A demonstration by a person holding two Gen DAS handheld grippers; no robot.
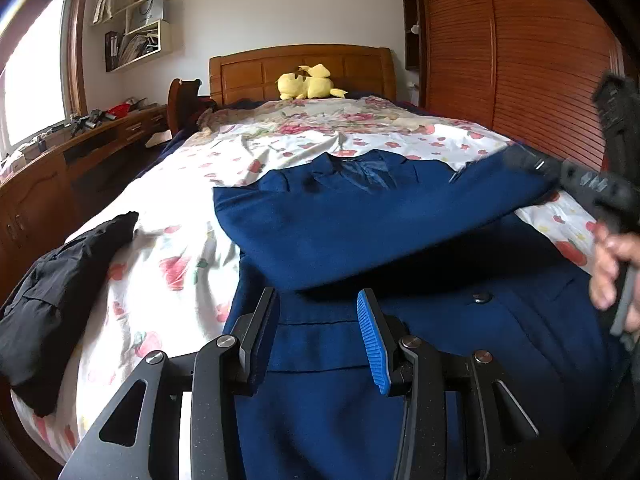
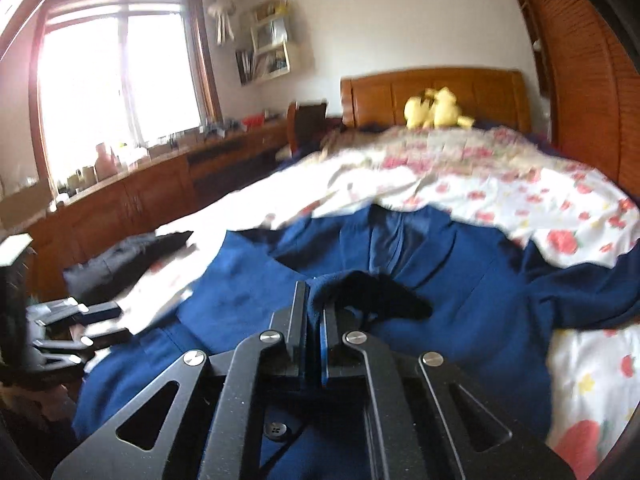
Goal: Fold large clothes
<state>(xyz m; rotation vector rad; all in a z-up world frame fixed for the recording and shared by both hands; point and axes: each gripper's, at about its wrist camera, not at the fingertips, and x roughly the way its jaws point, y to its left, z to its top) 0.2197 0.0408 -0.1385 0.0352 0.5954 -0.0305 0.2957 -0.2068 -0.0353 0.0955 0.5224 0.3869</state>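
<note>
We see the right tool [image 2: 314,304] pinching a fold of the blue coat [image 2: 460,300] spread ahead on the bed [image 1: 180,208]; our left tool [image 1: 318,320] is spread over its hem.

coat [image 1: 360,232] spread on bed [image 1: 192,248], collar toward headboard [image 1: 300,70]. dark garment [image 1: 60,288] on bed left of coat. plush toy [image 1: 308,82] before headboard. desk [image 1: 100,136] left of bed, wardrobe [image 1: 520,60] right.

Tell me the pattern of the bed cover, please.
The bed cover is white with pink and red flowers; the left wrist view shows it best.
</note>
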